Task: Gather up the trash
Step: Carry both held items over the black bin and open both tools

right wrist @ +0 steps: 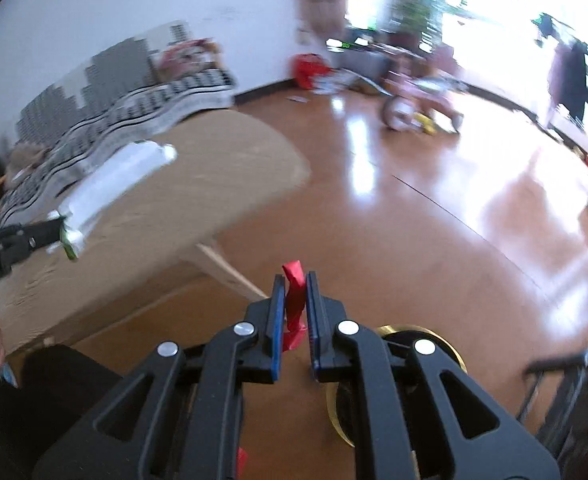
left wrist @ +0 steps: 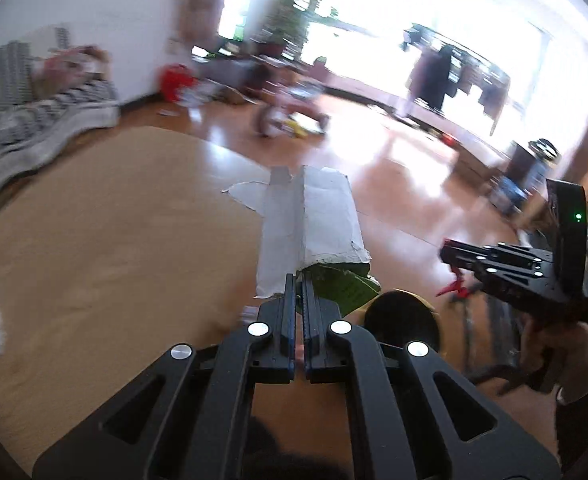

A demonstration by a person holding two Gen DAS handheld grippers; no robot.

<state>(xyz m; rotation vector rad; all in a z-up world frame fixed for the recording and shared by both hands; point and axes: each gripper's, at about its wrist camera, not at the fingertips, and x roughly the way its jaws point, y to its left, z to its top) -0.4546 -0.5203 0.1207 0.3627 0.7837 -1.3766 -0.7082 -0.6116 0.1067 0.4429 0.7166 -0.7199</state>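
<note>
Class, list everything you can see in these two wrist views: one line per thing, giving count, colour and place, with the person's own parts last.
torn packaging piece: one, white outside, green inside, clamped in the left gripper
red scrap: one, red, pinched in the right gripper
table: one, light wood, left of the floor
patterned blanket: one, grey and white, behind the table
child's bike: one, pink, far floor, blurred
round bin: one, gold rim, floor under the right gripper
floor: glossy brown
left gripper: black, shut on the packaging
right gripper: black, shut on the scrap
hand: one, holding the right gripper
</note>
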